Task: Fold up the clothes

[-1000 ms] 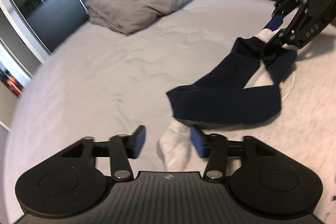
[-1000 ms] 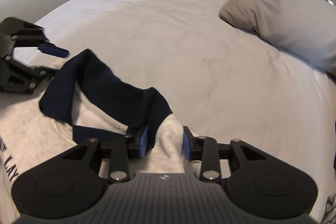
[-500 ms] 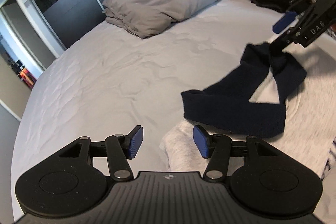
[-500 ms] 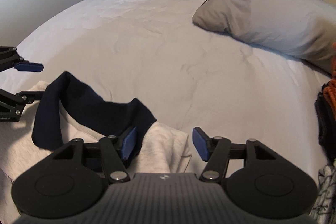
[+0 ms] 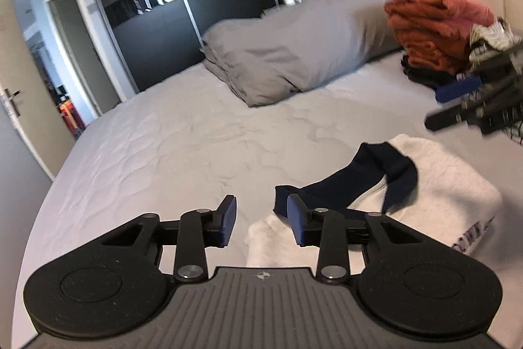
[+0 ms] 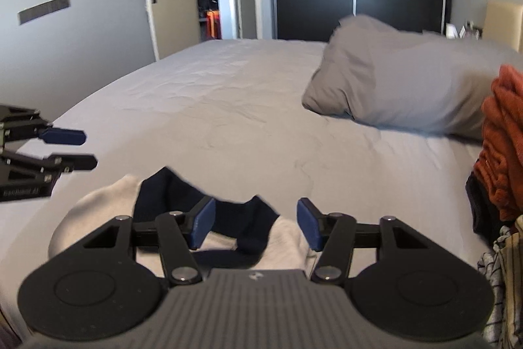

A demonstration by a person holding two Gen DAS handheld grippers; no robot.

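Observation:
A white sweatshirt [image 5: 447,185] with a dark navy collar and trim [image 5: 362,182] lies on the grey bed, its upper part folded over. It also shows in the right wrist view [image 6: 98,201], with the navy trim [image 6: 248,218] on top. My left gripper [image 5: 260,219] is open and empty, above the garment's near edge. My right gripper [image 6: 255,228] is open and empty, just above the garment. The right gripper shows in the left wrist view [image 5: 454,103], and the left gripper in the right wrist view [image 6: 78,149].
A grey pillow [image 5: 294,54] lies at the head of the bed. A stack of folded orange clothes [image 5: 431,28] over dark ones stands at the right, with a patterned garment [image 6: 500,277] beside it. The grey sheet [image 5: 179,146] spreads to the left. A dark wardrobe and a door stand beyond.
My right gripper let go of the sweatshirt and opened. Both grippers lifted and pulled back. The navy collar part dropped flat onto the folded white garment.

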